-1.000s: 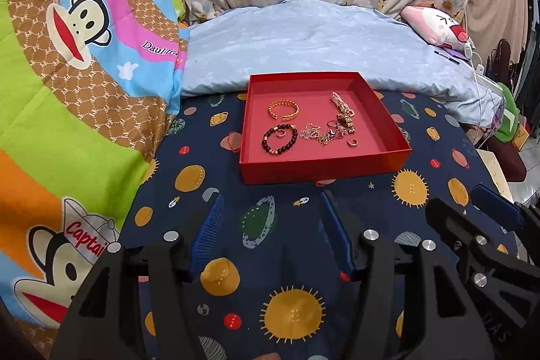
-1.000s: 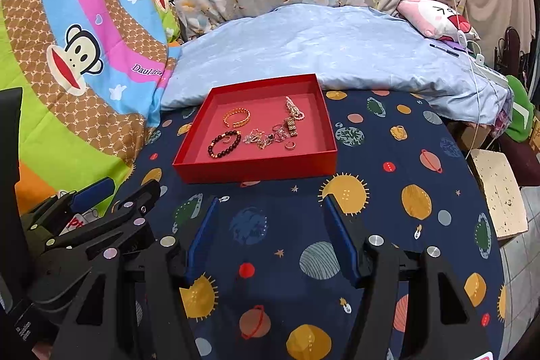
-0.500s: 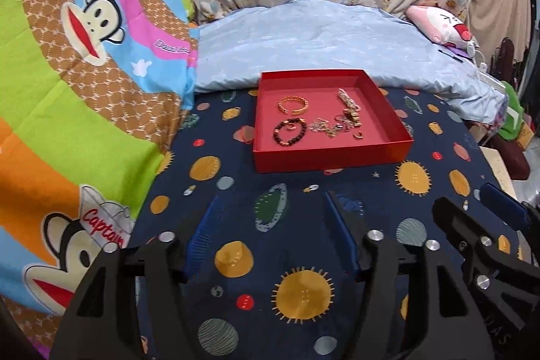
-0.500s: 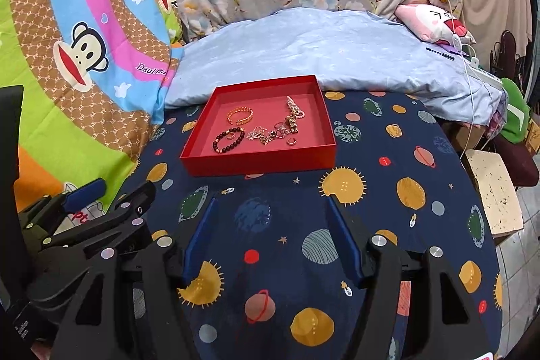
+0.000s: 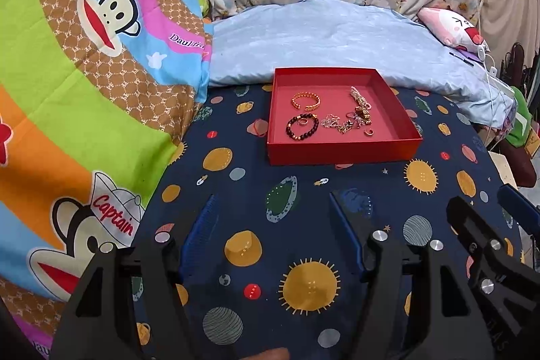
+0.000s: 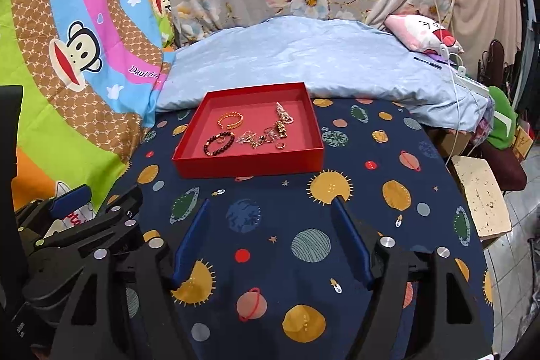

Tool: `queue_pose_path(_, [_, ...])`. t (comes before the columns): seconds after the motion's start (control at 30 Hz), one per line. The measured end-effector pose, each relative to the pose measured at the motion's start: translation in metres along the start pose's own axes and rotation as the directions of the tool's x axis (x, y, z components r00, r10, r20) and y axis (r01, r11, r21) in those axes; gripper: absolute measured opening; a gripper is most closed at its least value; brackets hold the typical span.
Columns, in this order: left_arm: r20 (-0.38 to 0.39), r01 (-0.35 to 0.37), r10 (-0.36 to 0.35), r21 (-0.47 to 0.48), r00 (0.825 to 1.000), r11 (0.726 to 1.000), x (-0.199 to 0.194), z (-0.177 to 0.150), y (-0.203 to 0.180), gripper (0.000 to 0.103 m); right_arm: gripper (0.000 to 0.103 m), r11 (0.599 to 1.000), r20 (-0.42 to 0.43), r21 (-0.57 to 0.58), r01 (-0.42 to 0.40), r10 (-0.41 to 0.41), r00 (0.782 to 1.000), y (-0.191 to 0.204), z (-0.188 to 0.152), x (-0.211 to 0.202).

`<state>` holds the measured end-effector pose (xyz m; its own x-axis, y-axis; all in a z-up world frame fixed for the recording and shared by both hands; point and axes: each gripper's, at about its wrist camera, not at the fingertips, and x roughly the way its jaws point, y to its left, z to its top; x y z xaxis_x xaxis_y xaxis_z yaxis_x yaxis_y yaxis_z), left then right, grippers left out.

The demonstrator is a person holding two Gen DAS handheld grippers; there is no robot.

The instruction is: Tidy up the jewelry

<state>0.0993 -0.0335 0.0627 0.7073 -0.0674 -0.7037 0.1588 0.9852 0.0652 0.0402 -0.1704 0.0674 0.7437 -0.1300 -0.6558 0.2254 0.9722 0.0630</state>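
Note:
A shallow red tray [image 5: 341, 151] [image 6: 249, 165] sits on the navy planet-print cloth, ahead of both grippers. Inside lie a gold cuff bracelet [image 5: 305, 101] [image 6: 230, 119], a dark beaded bracelet [image 5: 302, 126] [image 6: 219, 143], a tangle of chains and rings [image 5: 344, 123] [image 6: 260, 137] and a small ring [image 5: 370, 132] [image 6: 280, 145]. My left gripper [image 5: 273, 201] is open and empty, well short of the tray. My right gripper [image 6: 270, 204] is also empty, its jaws opening. Each gripper shows at the edge of the other's view.
A pale blue quilt [image 5: 330, 36] lies behind the tray. A bright monkey-print blanket [image 5: 84, 73] rises on the left. A pink cushion [image 6: 422, 32] and white cables [image 6: 452, 56] sit at the back right. The bed's right edge drops to a tiled floor [image 6: 516, 245].
Both grippers have drawn back from the tray, which now looks smaller and farther. The jaws of both stand wider than before.

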Motion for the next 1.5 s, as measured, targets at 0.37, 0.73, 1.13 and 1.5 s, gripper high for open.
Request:
queue_pose_path(0.37, [-0.003,-0.016,0.016,0.027,1.0,0.999,-0.003,-0.005,-0.005,0.064,0.075,1.0,-0.009,0.014,0.002,-0.002,1.0,-0.004,-0.007,-0.002])
queue_pose_path(0.73, [-0.005,-0.015,0.015,0.031,1.0,0.999,-0.003,-0.006,-0.006,0.062,0.075,1.0,-0.012,0.013,0.002,-0.002,1.0,-0.006,-0.008,-0.002])
queue_pose_path(1.13, [-0.004,-0.015,0.016,0.033,1.0,0.999,-0.003,-0.007,-0.006,0.062,0.075,1.0,-0.018,0.024,-0.007,0.007,1.0,-0.008,-0.013,-0.001])
queue_pose_path(1.5, [-0.005,-0.016,0.016,0.032,1.0,0.999,-0.004,-0.007,-0.007,0.061,0.075,1.0,-0.017,0.023,-0.006,0.007,1.0,-0.008,-0.013,-0.001])
